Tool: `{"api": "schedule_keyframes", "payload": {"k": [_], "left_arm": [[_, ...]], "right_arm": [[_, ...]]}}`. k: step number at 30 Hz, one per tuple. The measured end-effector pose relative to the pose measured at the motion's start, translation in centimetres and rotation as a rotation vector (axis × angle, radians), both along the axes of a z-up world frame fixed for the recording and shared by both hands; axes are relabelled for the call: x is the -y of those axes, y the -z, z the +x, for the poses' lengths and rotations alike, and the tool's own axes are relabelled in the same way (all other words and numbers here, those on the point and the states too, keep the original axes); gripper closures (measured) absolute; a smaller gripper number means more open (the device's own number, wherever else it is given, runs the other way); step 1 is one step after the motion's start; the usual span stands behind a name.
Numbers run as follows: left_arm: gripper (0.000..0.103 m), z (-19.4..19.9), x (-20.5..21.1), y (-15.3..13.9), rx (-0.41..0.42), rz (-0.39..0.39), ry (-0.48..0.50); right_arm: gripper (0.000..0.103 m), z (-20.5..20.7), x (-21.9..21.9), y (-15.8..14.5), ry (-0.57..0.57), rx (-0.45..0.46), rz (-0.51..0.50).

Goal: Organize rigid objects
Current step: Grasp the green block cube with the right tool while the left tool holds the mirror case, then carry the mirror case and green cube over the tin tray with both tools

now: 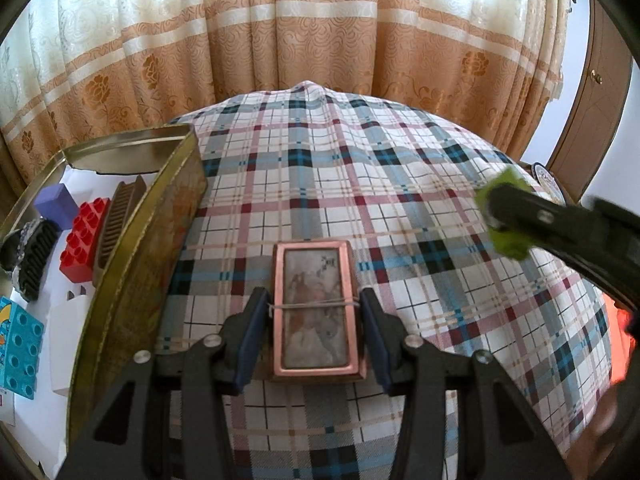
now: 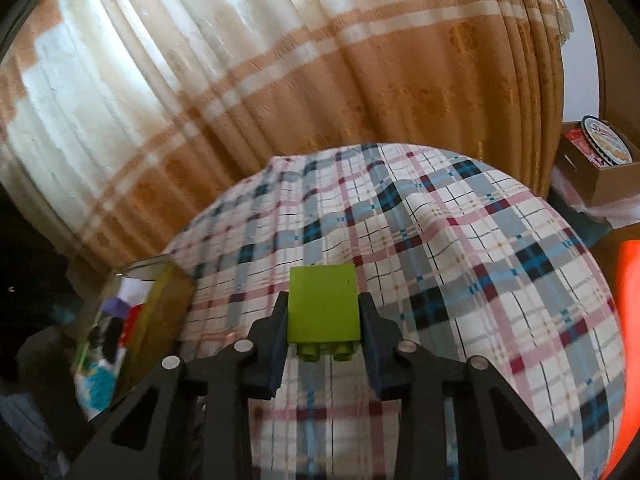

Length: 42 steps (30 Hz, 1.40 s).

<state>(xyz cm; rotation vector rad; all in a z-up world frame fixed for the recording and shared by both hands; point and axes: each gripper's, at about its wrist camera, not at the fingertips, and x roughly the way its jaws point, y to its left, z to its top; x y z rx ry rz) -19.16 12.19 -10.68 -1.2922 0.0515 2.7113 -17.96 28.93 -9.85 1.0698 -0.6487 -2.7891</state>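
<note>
Left wrist: my left gripper [image 1: 316, 312] clamps copper-framed box [image 1: 318, 312] | right gripper [image 2: 324, 320] pinches green brick [image 2: 323, 304] (airborne) | gold tin [image 1: 132, 264] lower left, presumably their destination.

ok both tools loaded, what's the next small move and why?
Probably carry the right tool left toward the open gold tin and release the green brick inside. The brick is already clamped and off the plaid cloth, and the tin holds other sorted pieces such as the red brick. The left tool holds the copper-framed box close to the tin wall.
</note>
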Motion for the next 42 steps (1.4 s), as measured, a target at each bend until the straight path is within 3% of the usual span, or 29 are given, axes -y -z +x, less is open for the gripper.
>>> {"api": "schedule_keyframes", "payload": {"k": [4, 15, 30, 42], "left_arm": [[0.057, 0.0, 0.0, 0.0, 0.0, -0.003, 0.0], [0.057, 0.8, 0.0, -0.1, -0.002, -0.017, -0.02], [0.057, 1.6, 0.3, -0.5, 0.004, -0.024, -0.029], [0.057, 4.7, 1.2, -2.7, -0.1, 0.014, -0.036]], "right_arm": [[0.068, 2.0, 0.0, -0.5, 0.011, -0.02, -0.004], [0.068, 5.9, 1.4, -0.3, 0.12, 0.017, 0.198], [0.068, 7.1, 1.6, 0.9, 0.152, 0.056, 0.216], [0.068, 6.8, 1.8, 1.1, 0.158, 0.072, 0.222]]}}
